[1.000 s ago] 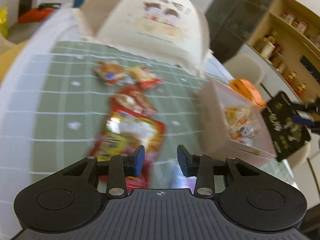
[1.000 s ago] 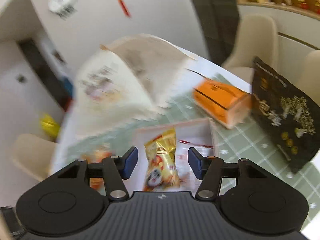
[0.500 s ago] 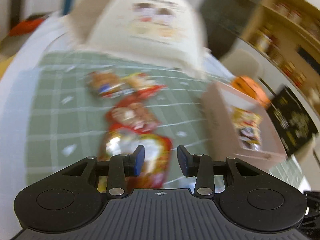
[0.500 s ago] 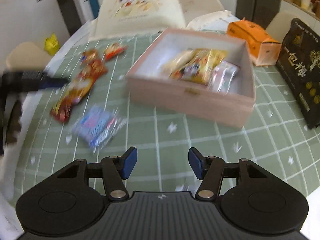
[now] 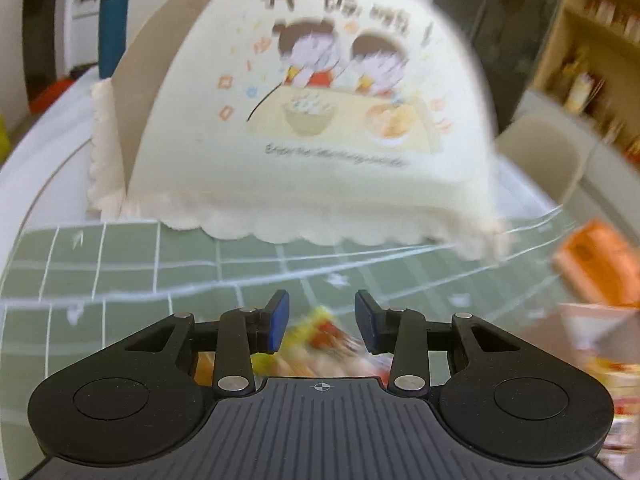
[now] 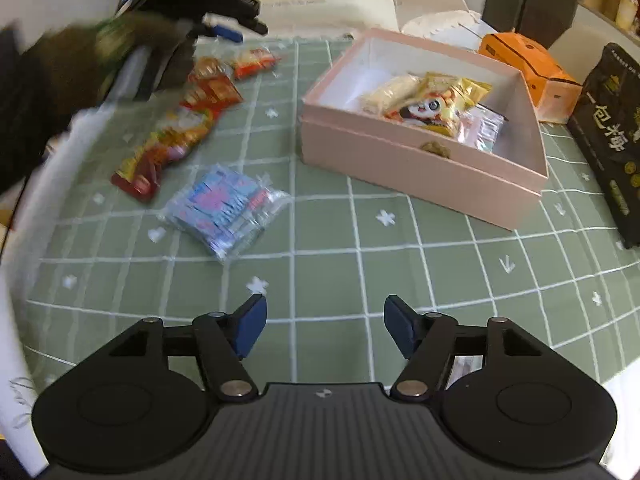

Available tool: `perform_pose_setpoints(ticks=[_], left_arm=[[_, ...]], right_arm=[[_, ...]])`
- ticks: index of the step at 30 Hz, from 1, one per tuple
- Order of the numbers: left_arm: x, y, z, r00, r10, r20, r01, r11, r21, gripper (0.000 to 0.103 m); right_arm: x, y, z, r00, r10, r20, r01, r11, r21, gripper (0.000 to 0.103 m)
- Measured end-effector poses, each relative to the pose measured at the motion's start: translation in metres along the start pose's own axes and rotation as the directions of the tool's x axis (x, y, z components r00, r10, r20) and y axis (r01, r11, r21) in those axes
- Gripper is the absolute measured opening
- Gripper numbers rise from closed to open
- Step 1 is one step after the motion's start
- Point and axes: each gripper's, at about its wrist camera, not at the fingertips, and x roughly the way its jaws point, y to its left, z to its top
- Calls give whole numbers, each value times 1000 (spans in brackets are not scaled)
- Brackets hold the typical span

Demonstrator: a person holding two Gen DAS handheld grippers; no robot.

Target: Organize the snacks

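Right tongs (image 6: pixel 324 326) just widened, empty above the worktop (image 6: pixel 360 280); left tongs (image 5: pixel 322 322) gape over red snack packets (image 6: pixel 176 136) left of the pink box (image 6: pixel 420 168), risking pinching 2 overlapping packets.

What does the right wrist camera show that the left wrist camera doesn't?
Only the right wrist view shows the blue packet, the black bag, the snacks inside the pink box, and the left tool over the red snacks. Its own right tool is open over bare cloth. Only the left wrist view shows a blurred snack between its open pads, whether touched I cannot tell. Both share the food cover, orange carton and green cloth.
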Motion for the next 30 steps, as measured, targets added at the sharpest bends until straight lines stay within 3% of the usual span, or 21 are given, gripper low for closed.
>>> perform_pose_setpoints(ticks=[2,4,10,14,16,19,20,23,25,28,30], left_arm=[[12,3,-4,999,-6,-50,6,1000,10,39],[4,5,-15,996,-71,-57,73,997,24,36],[-59,-7,-80,964,-231,-127,245,963,109,33],[-103,-17,-128,943,-291,-161,314,939,139,33],[-120,-16,-146,927,-329,-182,350,931,102,33],[-140,1,-164,891,-402,-210,402,914,-45,33],[-148,9,-167,895,-403,-192,393,915,-86,33],[-177,32,-173,940,-325,-102,306,938,-165,33],[-195,42,-175,960,-273,-63,256,946,-197,33],[-218,42,-181,978,-199,-63,185,966,-180,33],[-226,31,-184,987,-131,-88,120,985,-120,33]], right_arm=[[3,-2,-1,999,-29,-22,29,999,21,66],[2,-9,-4,999,-9,-35,11,999,47,66],[10,-21,-3,1000,24,-13,-23,996,85,66],[17,-4,11,997,74,15,-75,997,19,66],[21,12,21,996,84,37,-82,995,-49,66],[23,36,35,991,110,74,-98,983,-158,66],[24,42,39,989,126,82,-110,977,-184,66],[30,63,51,979,181,95,-151,953,-261,67],[38,78,58,974,212,79,-180,938,-297,69],[55,101,61,967,255,19,-234,910,-341,72],[65,114,62,970,242,10,-223,910,-351,71]])
